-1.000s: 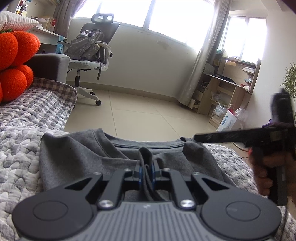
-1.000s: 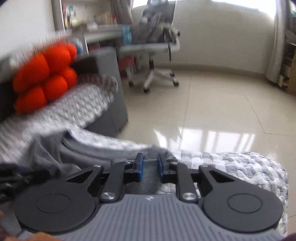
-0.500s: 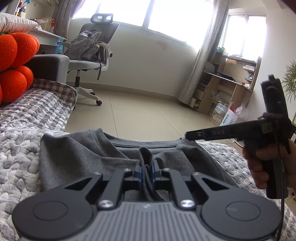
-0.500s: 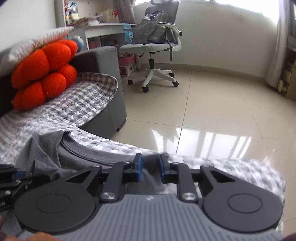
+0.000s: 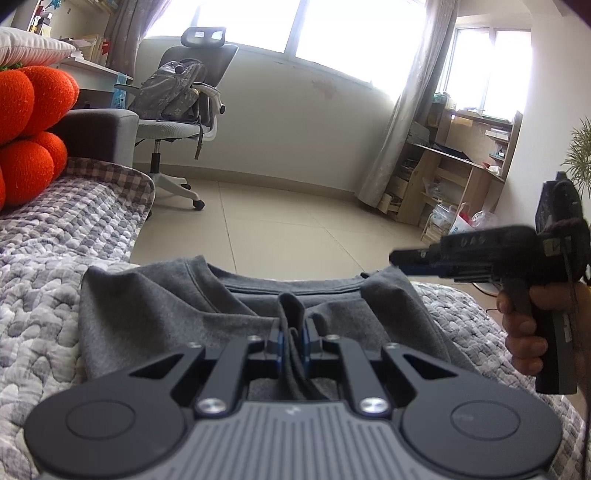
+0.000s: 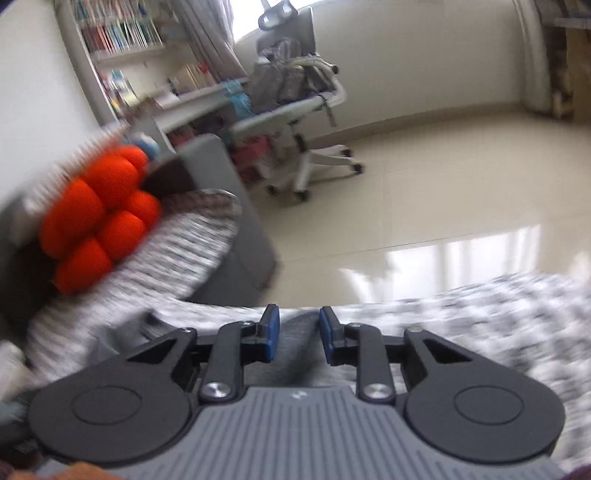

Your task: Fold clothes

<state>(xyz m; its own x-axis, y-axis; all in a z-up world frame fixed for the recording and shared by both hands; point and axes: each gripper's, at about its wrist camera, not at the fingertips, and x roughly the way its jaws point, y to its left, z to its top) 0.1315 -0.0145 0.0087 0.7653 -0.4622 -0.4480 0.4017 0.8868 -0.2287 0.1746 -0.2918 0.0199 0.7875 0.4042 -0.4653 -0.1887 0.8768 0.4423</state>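
Swinging and rolling since a moment ago, the right claw [image 6: 298, 334] is part-open over the grey sweatshirt [image 5: 155, 314] on the sofa, gripping nothing, while the left claw [image 5: 291, 338] pinches a ridge ahead; hasty closing might snag the quilt beneath.

place: home, bedroom/study, I'm at the bed
bed: quilted grey-white cover [image 5: 44, 266] under me, checked blanket [image 5: 99, 173] further on
cushions: orange plush pumpkin [image 5: 26, 129], white pillow [image 5: 26, 48] on top
desk area: white swivel chair [image 5: 184, 122] w/ backpack [image 5: 170, 92] on seat, bookshelf [image 6: 122, 33] w/ books
far corner: wooden shelf unit [image 5: 454, 173] w/ clutter, bags [image 5: 458, 221] on floor, plant [image 5: 580, 155]
room: tiled floor [image 5: 280, 225], big windows [image 5: 332, 29], curtains [image 5: 402, 122]
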